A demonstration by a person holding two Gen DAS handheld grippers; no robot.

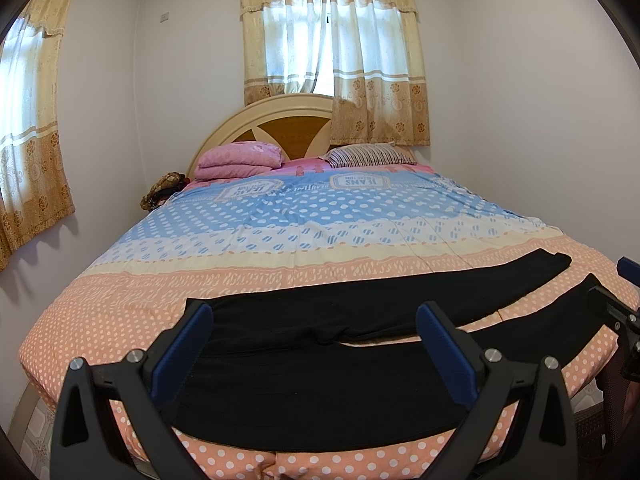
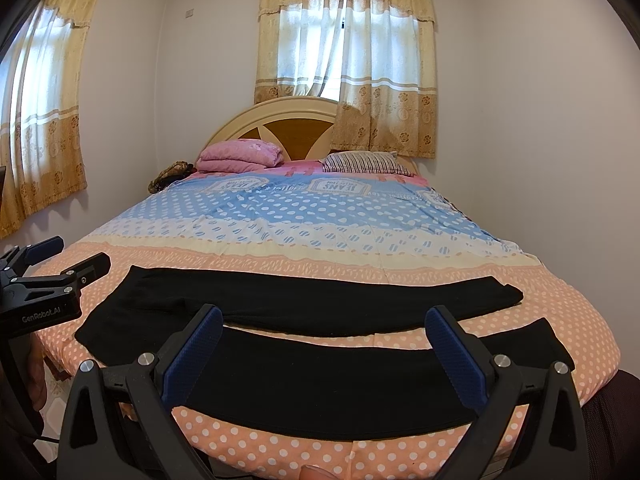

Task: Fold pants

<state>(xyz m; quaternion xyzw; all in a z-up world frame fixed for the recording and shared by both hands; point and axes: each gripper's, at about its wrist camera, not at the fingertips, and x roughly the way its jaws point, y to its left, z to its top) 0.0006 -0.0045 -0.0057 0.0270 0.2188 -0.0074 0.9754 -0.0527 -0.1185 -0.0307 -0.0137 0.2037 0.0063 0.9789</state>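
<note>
We hold left gripper point(image 1: 314, 330) level, jaws spread wide, nothing between blue pads point(image 1: 448, 360). Right gripper point(image 2: 324, 332) same: jaws wide apart, nothing clamped. Our two grippers sit side by side, each at edge of other's view.

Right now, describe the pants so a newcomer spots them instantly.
Start at the bed with its dotted blue and peach cover. On its near peach edge lie the pants, spread flat, legs apart and running sideways. They are the only plain black thing on the cover.
</note>
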